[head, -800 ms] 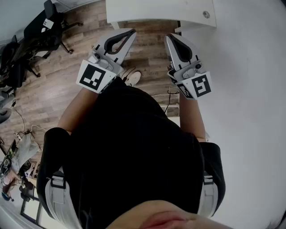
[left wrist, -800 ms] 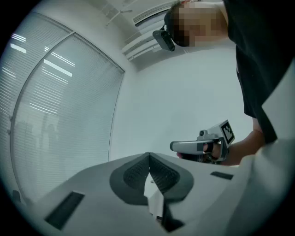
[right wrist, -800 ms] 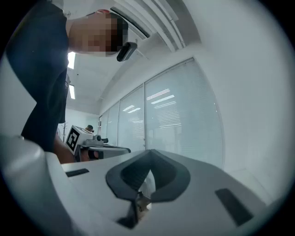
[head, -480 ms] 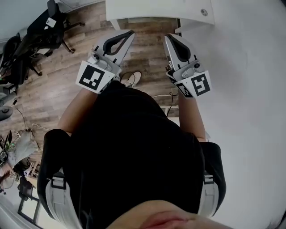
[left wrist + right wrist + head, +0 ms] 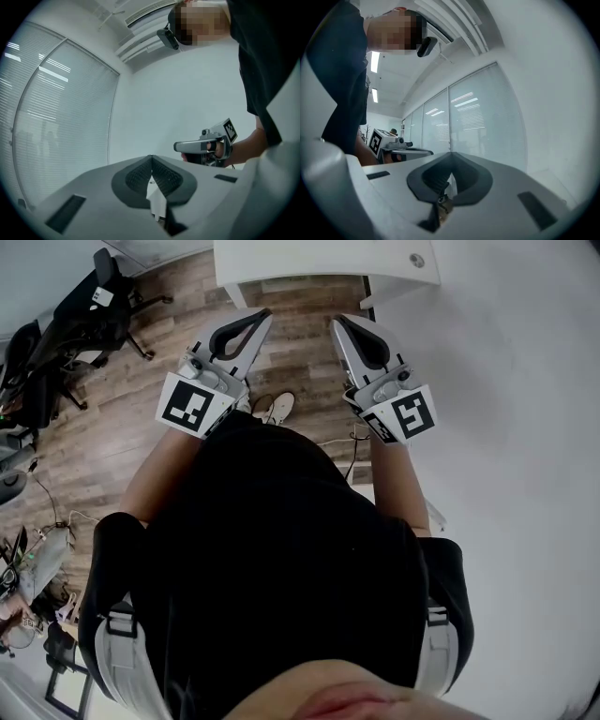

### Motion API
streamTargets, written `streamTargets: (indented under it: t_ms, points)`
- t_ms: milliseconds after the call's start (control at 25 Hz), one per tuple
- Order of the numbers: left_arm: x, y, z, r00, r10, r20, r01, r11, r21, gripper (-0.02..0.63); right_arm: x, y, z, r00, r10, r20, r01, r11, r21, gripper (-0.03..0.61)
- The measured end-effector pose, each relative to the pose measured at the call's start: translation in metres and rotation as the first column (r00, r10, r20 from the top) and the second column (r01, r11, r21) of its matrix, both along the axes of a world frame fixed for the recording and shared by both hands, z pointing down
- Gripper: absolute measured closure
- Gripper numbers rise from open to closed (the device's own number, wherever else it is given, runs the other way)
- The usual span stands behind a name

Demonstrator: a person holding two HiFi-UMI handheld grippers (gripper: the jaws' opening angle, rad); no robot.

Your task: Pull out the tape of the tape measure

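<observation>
While the person stands with both arms held out level, nothing of the task is under way, as far as I can judge: the left tool [image 5: 261, 317] and the right tool [image 5: 339, 324] are each clenched on nothing, tips pressed together, and the tape measure shows in no view, so I cannot say where it lies. To do this part well, I'd say the person should first find the tape measure, perhaps on the white surface [image 5: 319, 259] just ahead. Then spread the jaws before reaching, steady the case with one tool, and pinch the end hook of the tape with the other, drawing it straight out rather than at a slant. From above, the head view alone gives the wooden floor [image 5: 300, 352], the person's shoes [image 5: 272, 407], dark office chairs [image 5: 84, 315] off to the left, and a small round fitting [image 5: 416, 260] on the surface. Only the two gripper views show the ribbed pads [image 5: 161, 174] meeting with no gap, each tool's partner off to one side, and the window blinds [image 5: 473, 112] along the wall.
</observation>
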State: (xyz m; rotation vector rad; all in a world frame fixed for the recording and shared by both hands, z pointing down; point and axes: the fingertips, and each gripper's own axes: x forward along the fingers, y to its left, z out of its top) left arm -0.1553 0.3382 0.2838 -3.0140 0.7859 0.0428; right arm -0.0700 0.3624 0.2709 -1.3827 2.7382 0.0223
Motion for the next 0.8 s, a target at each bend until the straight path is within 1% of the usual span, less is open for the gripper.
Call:
streamTargets:
  t_ms: [80,240,280,320,400,440,480,520,600,640,800]
  points:
    - [-0.002,0.001,-0.005,1.000,0.006,-0.015,-0.005,1.000,0.012,0.604,-0.002,0.002,0.001,1.000,0.007,-0.002,-0.007,1.000,-0.002,0.574]
    - [-0.010,0.002,0.006,1.000,0.013,0.020,-0.013,1.000,0.000,0.603,-0.005,0.004,0.004,1.000,0.014,0.003,-0.014,1.000,-0.006,0.574]
    - [-0.010,0.002,0.005,1.000,0.015,0.016,-0.015,1.000,0.002,0.602,-0.005,0.003,0.005,1.000,0.020,0.001,-0.020,1.000,-0.007,0.573]
    - [-0.011,0.001,0.003,1.000,0.019,0.006,-0.019,1.000,0.007,0.591,-0.006,0.002,0.005,1.000,0.028,0.000,-0.028,1.000,-0.010,0.554]
    - [-0.016,-0.001,0.006,0.999,0.030,0.016,-0.030,1.000,0.003,0.562,-0.008,-0.001,0.004,0.999,0.044,0.005,-0.044,0.999,-0.014,0.448]
    - [-0.018,-0.002,0.010,0.999,0.040,0.030,-0.040,0.999,-0.006,0.510,-0.008,-0.003,0.003,0.999,0.049,0.005,-0.049,0.999,-0.012,0.397]
    - [-0.018,-0.002,0.012,0.998,0.051,0.042,-0.051,0.999,-0.015,0.381,-0.008,-0.004,0.003,0.999,0.051,0.004,-0.051,0.999,-0.008,0.345]
    - [-0.018,-0.003,0.014,0.997,0.060,0.048,-0.059,0.998,-0.022,0.297,-0.007,-0.004,0.003,0.999,0.048,0.003,-0.048,0.999,-0.005,0.311]
    - [-0.016,-0.005,0.012,0.997,0.067,0.034,-0.066,0.998,-0.022,0.274,-0.006,-0.003,0.004,0.999,0.038,0.001,-0.038,0.999,-0.006,0.283]
    - [-0.017,-0.006,0.009,0.998,0.067,0.024,-0.066,0.998,-0.019,0.254,-0.006,-0.003,0.004,0.999,0.037,0.000,-0.037,0.999,-0.007,0.252]
    - [-0.019,-0.011,-0.003,0.999,0.045,-0.016,-0.045,0.999,0.011,0.188,-0.006,-0.004,0.004,0.999,0.039,-0.014,-0.039,0.999,-0.009,0.174]
